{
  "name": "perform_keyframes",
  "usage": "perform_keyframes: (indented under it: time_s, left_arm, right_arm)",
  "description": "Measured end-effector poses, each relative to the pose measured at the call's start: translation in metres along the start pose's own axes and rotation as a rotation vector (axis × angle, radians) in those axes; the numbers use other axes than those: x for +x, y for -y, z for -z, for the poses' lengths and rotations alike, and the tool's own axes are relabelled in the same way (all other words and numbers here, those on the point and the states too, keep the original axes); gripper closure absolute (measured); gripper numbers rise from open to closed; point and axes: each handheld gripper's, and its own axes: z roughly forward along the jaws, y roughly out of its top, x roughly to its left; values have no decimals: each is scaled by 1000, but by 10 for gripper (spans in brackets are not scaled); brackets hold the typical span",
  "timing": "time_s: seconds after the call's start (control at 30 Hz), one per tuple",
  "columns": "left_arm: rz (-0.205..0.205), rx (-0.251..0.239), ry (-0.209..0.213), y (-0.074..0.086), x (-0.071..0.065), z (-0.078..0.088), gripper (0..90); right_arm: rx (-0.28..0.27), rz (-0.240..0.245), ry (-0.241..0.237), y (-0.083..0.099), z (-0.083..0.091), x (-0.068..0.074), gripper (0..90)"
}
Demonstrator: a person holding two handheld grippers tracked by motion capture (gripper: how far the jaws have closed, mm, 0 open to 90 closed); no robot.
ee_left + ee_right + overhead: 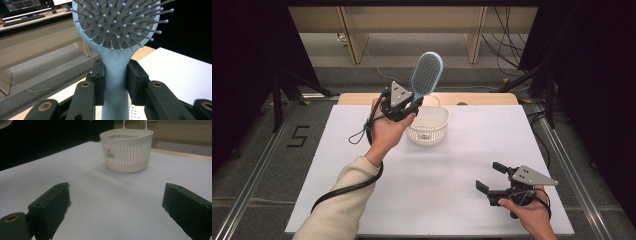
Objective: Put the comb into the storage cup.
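Blue hairbrush (427, 73), one, clamped in left tongs (408, 107), one white basket (428, 125)

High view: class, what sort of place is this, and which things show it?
Probably a lab or recording workspace, not a home. A white table stands inside a metal frame with black curtains, loose cables run along the floor behind, and the left claw's view shows a monitor and keyboard on a desk.

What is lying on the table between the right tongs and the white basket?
Nothing: in the right gripper view, only bare white table stretches from the open right tongs to the white basket. The high view agrees.
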Motion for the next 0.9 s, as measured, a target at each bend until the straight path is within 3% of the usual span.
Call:
perform_keyframes:
  time_s: [0.9]
  left_arm:
    - [-7, -3, 8, -5, -1, -9, 699]
  right_arm:
    - [-2, 0, -2, 0, 0, 0, 86]
